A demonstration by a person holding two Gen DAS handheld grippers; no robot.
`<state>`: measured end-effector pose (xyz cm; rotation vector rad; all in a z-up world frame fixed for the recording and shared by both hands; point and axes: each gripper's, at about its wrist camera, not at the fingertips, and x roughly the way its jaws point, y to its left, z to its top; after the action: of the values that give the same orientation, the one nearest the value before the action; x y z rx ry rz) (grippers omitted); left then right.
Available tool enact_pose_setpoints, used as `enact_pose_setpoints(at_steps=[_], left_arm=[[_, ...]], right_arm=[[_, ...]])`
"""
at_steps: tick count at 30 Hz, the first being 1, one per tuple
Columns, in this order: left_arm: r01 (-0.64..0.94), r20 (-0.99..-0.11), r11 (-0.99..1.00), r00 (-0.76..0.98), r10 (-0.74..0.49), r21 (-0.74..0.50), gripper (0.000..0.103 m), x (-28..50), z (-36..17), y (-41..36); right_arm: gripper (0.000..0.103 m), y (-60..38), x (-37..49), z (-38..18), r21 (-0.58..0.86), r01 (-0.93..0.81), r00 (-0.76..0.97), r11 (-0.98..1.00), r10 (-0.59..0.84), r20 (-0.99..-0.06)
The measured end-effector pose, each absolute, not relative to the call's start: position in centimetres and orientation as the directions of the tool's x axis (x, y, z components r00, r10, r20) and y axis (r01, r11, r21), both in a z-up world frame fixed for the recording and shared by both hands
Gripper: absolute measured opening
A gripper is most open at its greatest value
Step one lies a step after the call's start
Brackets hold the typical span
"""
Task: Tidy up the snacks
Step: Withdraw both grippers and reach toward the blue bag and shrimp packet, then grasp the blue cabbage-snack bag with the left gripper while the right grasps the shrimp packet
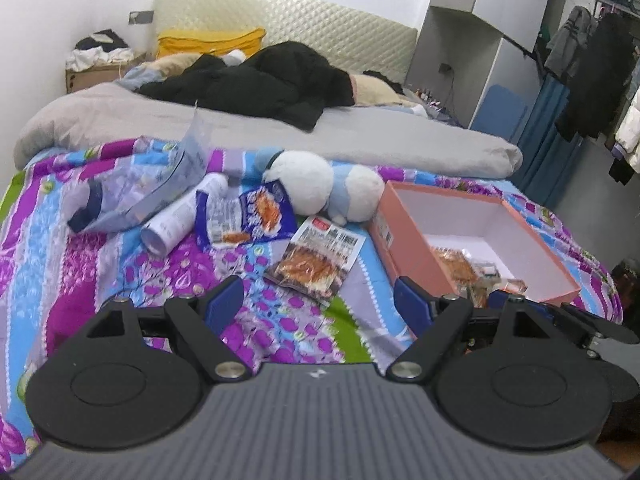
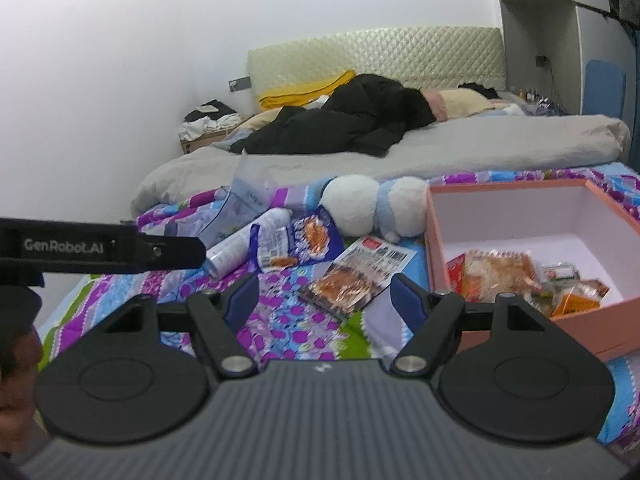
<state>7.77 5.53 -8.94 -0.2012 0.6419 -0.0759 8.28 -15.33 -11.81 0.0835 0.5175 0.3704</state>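
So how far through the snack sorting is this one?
Partly done. Several packets already lie in the pink box. Nothing is in hand: the left gripper and right gripper are both open and empty. Left on the bedspread: a clear-fronted packet, a blue packet and a white can.

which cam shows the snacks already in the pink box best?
Right wrist. It looks down into the pink box, so the pile of snack packets lies in plain sight on the white floor. In the left wrist view the box sits further off, and its near wall and the right hand-held gripper hide most of the packets.
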Motion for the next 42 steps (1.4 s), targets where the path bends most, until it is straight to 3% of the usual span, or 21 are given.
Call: enact_pose_setpoints(at_steps=[8,28,31,36,42], left_arm=[[-0.054,-0.64,0.975,0.762,-0.1,-0.217,0.085,8.9,-12.6,7.3],[-0.079,-0.69,0.995,0.723,0.013,-0.064,0.085,21.6,-19.6,10.4],[-0.068,-0.694,0.995,0.72,0.001,-0.069,0.085,23.5,-20.6,11.1],[-0.025,-0.712,0.999,0.702,-0.003,-0.029,0.085,27.1,-22.0,11.8],[0.109,-0.734,0.988,0.68,0.004,0.106,0.087,32.4,-23.6,11.6]], right_arm=[[0.074,-13.4,8.6,-14.5,0.175,-0.318,0.782,0.932,0.362,-0.507],[0.074,-12.2,15.9,-20.4,0.127,-0.366,0.714,0.922,0.365,-0.598],[0.087,-11.7,17.6,-21.2,0.122,-0.36,0.712,0.925,0.356,-0.605],[0.087,-10.9,19.9,-22.2,0.138,-0.356,0.709,0.924,0.363,-0.604],[0.087,-9.6,23.4,-24.2,0.141,-0.298,0.71,0.944,0.318,-0.628]])
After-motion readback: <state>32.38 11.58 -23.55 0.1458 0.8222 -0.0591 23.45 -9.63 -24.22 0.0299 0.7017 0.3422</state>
